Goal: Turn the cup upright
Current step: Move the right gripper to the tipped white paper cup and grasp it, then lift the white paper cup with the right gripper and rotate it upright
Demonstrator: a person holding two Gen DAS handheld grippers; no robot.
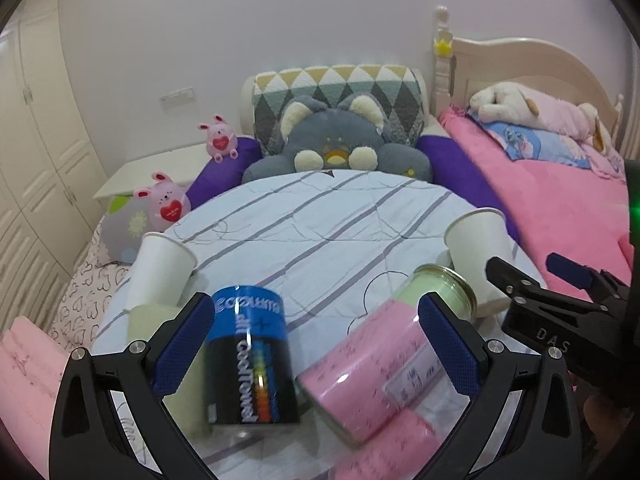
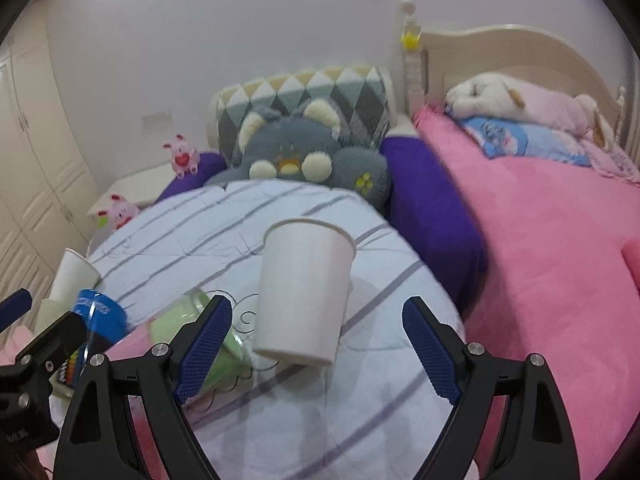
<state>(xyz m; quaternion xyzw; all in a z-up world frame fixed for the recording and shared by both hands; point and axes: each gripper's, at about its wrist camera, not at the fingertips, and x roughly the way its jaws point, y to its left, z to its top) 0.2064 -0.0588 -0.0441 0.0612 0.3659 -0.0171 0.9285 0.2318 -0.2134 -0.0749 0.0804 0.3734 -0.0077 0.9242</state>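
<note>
A white paper cup (image 2: 304,292) stands on the striped quilt, rim up, just ahead of my open right gripper (image 2: 318,344) and between its finger lines, untouched. It also shows in the left wrist view (image 1: 480,252) at the right. A second white paper cup (image 1: 160,268) stands at the left, narrow end down; it shows in the right wrist view (image 2: 72,276) too. My left gripper (image 1: 316,344) is open and empty, with a blue and black can (image 1: 252,360) between its fingers. The right gripper (image 1: 560,300) shows in the left wrist view at the right edge.
A glass jar (image 1: 380,360) with pink contents and a green top lies beside the can. The striped quilt (image 1: 320,216) covers a rounded mound. A grey plush cushion (image 1: 340,144), purple pillows (image 2: 432,200) and a pink blanket (image 2: 552,260) lie behind and right. Wardrobe doors (image 1: 36,152) stand at left.
</note>
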